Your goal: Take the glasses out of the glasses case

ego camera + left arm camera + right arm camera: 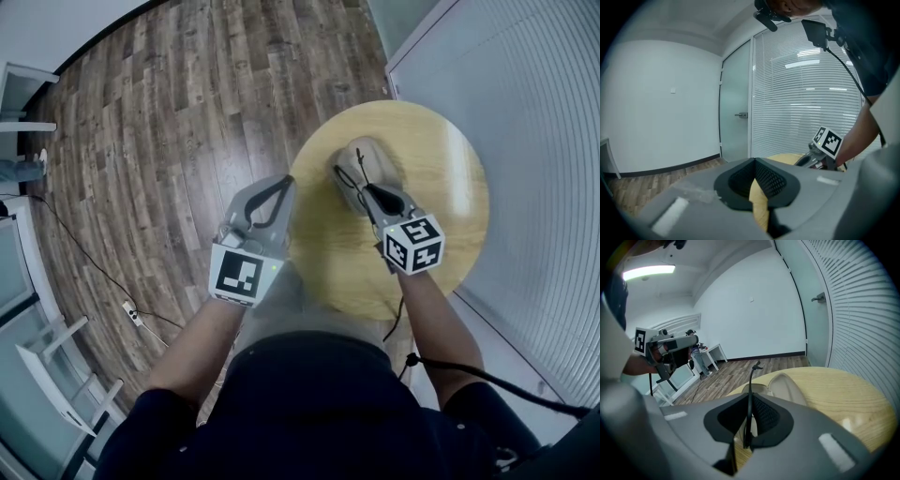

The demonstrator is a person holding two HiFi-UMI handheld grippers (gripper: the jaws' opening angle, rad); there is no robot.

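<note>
Two grey grippers show: left gripper (279, 184), right gripper (368, 194). By the right one are one round wooden table (450, 187), one beige glasses case (377, 155) and one pair of black glasses (750, 399).

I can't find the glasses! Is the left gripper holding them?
No, the left gripper has nothing between its jaws; the thin black arm of the glasses is pinched in the right gripper.

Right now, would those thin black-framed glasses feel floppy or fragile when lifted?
Probably light and slightly springy: the thin black-framed glasses show only a wire-thin stem in the right gripper. Likely fragile, so easily bent. Pinched by one thin part, they may swing.
</note>
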